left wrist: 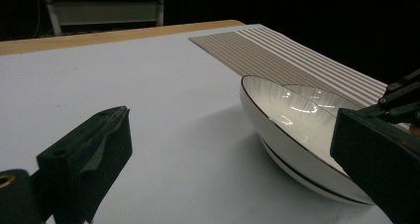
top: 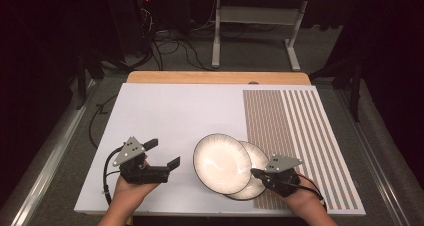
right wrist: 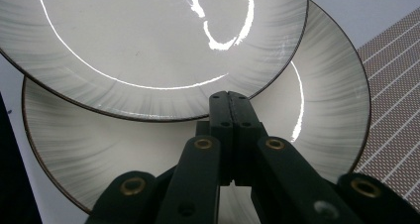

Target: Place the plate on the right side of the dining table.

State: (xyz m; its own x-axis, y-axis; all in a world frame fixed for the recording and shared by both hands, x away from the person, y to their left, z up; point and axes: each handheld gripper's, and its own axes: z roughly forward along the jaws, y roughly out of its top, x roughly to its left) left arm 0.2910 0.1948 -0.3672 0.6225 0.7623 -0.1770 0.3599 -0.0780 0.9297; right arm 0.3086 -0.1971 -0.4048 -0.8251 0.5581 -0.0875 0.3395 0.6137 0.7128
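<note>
While the upper plate [top: 221, 162] is tilted across the lower plate [top: 252, 172] near the bench's [top: 165, 111] front edge, stacking is judged unfinished; right gripper [top: 255, 173] jaws are closed at its rim; left gripper [top: 162, 153] jaws are held wide, empty.

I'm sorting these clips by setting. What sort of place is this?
Probably a lab or recording studio, not a home: a white board laid as a worktop, loose cables on a grey floor, black surroundings, and two plates as props.
</note>
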